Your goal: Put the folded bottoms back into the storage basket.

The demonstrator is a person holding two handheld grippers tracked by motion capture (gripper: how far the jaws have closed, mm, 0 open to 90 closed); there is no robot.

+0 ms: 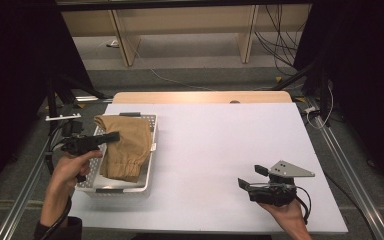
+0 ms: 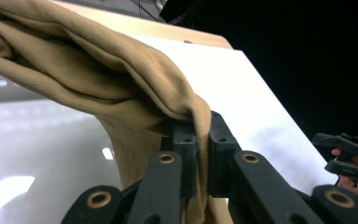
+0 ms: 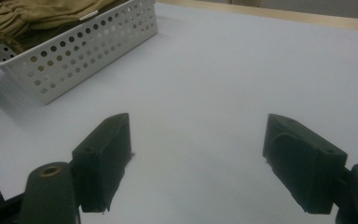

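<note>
At about five o'clock on the white table (image 1: 220,145), nearest the person, the right gripper (image 1: 248,176) is held low over the bare surface, its jaws spread wide apart with nothing between them. In the right gripper view the two black jaws are seen standing well apart over the white top (the perforated basket (image 3: 88,51) is seen at roughly eleven o'clock from them, well apart).

At about eight o'clock on the table the left hand (image 1: 72,167) is seen with the left gripper (image 1: 114,136) pointing toward three o'clock, across the near left rim of the white basket (image 1: 122,186). Its jaws are clamped together on a fold of the tan cloth (image 1: 122,147). In the left gripper view the cloth (image 2: 98,79) is pinched between the two black pads (image 2: 184,140), rising from them toward ten o'clock in thick folds, while a strip is left hanging below the jaws.

The rest of the tan cloth is lying inside the basket, at about nine o'clock on the table, heaped toward the far end and reaching toward the near end with its gathered hem. The cloth is thus located directly at and just beyond the tips of the left gripper, and well apart from the right gripper.
</note>
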